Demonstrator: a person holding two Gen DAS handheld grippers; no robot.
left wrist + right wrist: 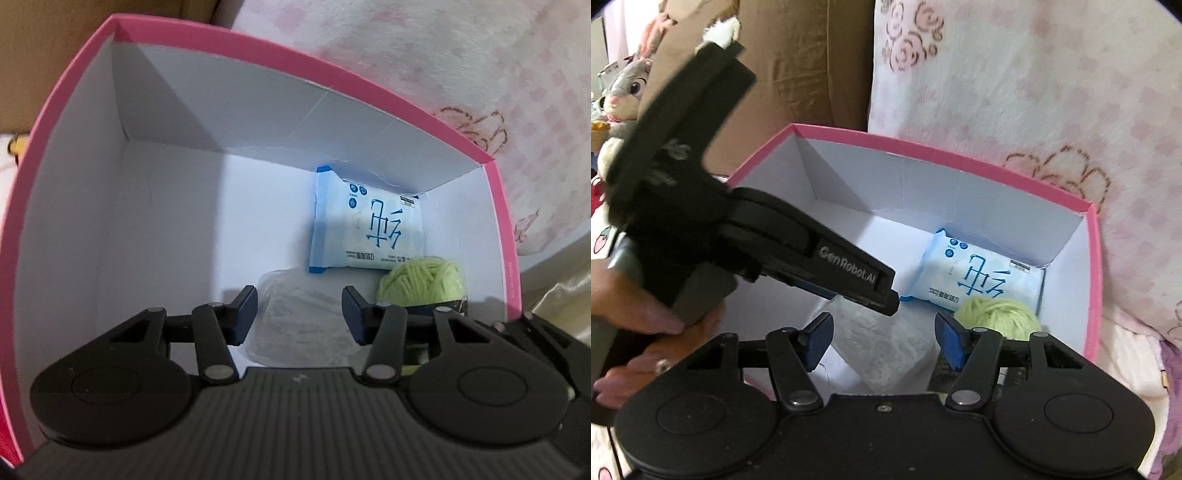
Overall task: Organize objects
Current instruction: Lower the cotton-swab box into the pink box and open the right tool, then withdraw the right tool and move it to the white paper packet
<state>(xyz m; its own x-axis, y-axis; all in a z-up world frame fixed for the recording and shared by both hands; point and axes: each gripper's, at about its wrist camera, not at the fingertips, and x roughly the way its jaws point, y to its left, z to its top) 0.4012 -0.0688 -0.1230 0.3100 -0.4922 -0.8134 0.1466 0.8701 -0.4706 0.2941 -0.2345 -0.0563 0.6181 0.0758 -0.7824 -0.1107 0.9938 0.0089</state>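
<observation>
A pink box [207,48] with white inner walls holds a blue-and-white tissue pack [365,225], a green yarn ball [421,280] and a clear plastic bag [295,314]. My left gripper [299,310] is open inside the box, its fingers on either side of and just above the clear bag. In the right wrist view my right gripper [882,339] is open above the box's [1089,280] near side, over the clear bag [882,343]. The left gripper [882,299] reaches in from the left, seen side-on. The tissue pack [979,273] and yarn ball [997,317] lie at the right.
The box sits on a pink floral blanket [1034,92]. A brown cushion [798,59] is behind it. A grey plush rabbit [626,88] sits at the far left. A hand [646,325] holds the left gripper's handle.
</observation>
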